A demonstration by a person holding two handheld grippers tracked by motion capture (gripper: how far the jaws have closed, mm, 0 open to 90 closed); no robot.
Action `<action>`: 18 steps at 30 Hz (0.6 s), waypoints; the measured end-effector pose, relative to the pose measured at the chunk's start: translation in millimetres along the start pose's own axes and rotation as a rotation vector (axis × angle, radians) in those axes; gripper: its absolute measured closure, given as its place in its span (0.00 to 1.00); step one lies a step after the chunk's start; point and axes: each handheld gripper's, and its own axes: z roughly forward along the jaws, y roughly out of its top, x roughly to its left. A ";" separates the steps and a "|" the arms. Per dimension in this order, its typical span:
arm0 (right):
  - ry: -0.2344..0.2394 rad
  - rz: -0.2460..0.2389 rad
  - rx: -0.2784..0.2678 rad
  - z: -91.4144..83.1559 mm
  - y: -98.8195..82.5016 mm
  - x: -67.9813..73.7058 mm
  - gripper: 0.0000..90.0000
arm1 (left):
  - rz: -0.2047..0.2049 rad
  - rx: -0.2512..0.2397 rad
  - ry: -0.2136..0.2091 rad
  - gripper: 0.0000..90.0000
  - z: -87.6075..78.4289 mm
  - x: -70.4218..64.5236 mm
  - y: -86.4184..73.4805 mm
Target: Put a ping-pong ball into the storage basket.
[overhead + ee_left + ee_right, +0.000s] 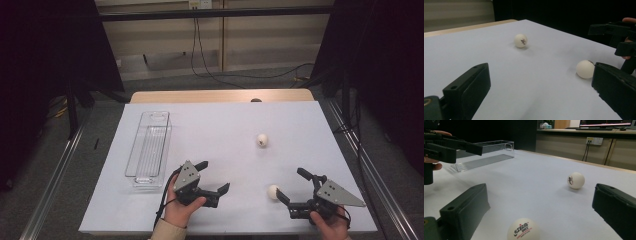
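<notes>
Right gripper (289,191) jaws wide, near ping-pong ball (273,192) between them: advance low, centre ball, close gently; left gripper (212,176) jaws wide, idle

The left gripper (216,177) is built of black parts, with a grey three-cornered plate fixed on top, marked by small dark screw dots. A black cable is seen trailing from it along the near side of the hand. A beige sleeve cuff is worn at the left wrist, at the near edge of the high view. The right gripper (292,184) is likewise black, topped by a longer grey three-cornered plate with dark screw dots. In both gripper views the jaws are shown as thick, blocky, matt black pieces with rounded corners, and a small round hole is set into the top of the left-hand jaw.
</notes>
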 end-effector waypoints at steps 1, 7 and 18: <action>0.000 0.000 0.000 0.0 0.0 0.0 0.00 | 0.001 0.000 0.001 0.02 0.7 0.0 0.0; 0.001 0.000 0.000 0.2 -0.1 0.1 0.00 | 0.006 0.008 -0.009 0.02 3.9 -2.3 0.3; -0.001 -0.001 -0.001 -0.2 0.2 0.1 0.00 | 0.018 0.023 -0.032 0.02 12.7 -7.9 1.8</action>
